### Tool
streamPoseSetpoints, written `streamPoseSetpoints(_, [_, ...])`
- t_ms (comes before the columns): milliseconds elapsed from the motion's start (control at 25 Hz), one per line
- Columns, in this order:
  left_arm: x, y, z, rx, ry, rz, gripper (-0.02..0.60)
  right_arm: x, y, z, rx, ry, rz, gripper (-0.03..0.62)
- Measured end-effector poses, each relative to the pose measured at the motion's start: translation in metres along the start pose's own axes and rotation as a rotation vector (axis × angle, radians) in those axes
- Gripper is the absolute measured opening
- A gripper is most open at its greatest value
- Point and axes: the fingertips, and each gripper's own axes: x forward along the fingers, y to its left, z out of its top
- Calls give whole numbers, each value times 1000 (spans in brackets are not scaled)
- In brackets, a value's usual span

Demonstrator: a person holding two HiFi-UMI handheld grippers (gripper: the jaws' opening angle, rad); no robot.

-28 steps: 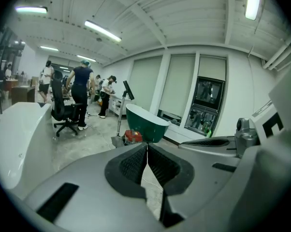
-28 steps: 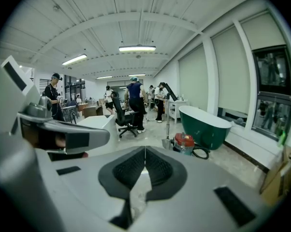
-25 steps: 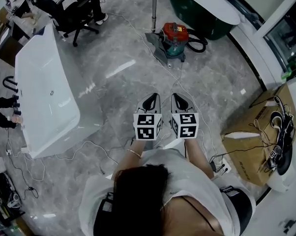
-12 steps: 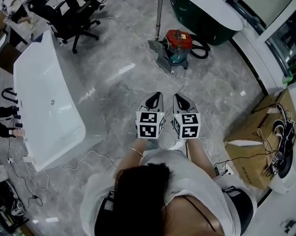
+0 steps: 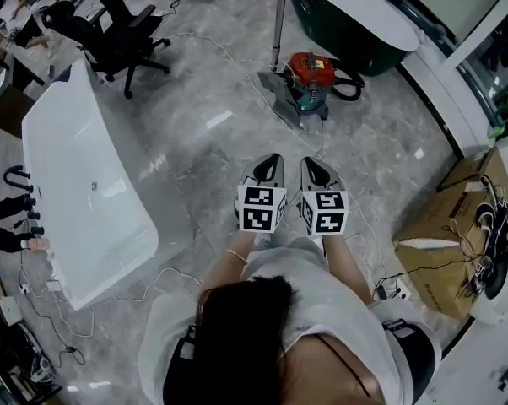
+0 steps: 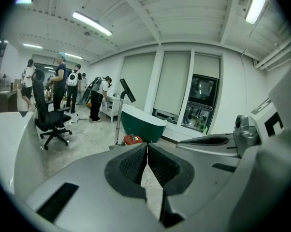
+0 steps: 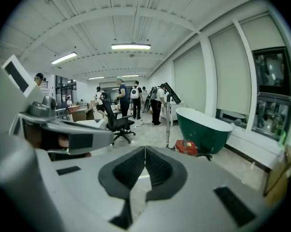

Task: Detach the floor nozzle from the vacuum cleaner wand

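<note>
The red and teal vacuum cleaner (image 5: 312, 73) stands on the marble floor ahead of me, in front of a dark green bathtub (image 5: 353, 15). Its grey floor nozzle (image 5: 280, 93) lies flat on the floor beside it, and the metal wand (image 5: 278, 19) rises upright from the nozzle. My left gripper (image 5: 269, 160) and right gripper (image 5: 315, 165) are held side by side, well short of the vacuum. Both are shut with nothing between the pads. The vacuum (image 6: 132, 139) shows small past the shut left gripper (image 6: 147, 146). It also appears (image 7: 186, 147) with the wand (image 7: 167, 124) beyond the right gripper (image 7: 145, 150).
A long white bathtub (image 5: 77, 184) stands to my left and a black office chair (image 5: 123, 36) beyond it. A cardboard box (image 5: 444, 234) with cables sits at the right. Cords (image 5: 355, 226) trail across the floor. Several people stand at the far left.
Both grippers have moved forward together toward the vacuum as the person walks. The white bathtub has slid back along my left. Both pairs of jaws stayed shut.
</note>
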Motion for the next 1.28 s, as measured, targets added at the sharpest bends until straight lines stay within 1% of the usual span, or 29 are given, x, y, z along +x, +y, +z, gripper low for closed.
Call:
streamPoseSetpoints(320, [8,13,8,6,-6,-16,9,13,-1,11,1,-4,-27,15])
streamPoseSetpoints(640, [14,24,13,-12,-16,5,9,22,-3,14,-4,6,-26,15])
streamPoseSetpoints(840, [20,31,15,-18,-17,29,9,31,-6,17,3,-3,-11,15])
streamPoseSetpoints(1280, [52,35,29,-13,-12,48,9,61,-39,38,39,-30,-13,15])
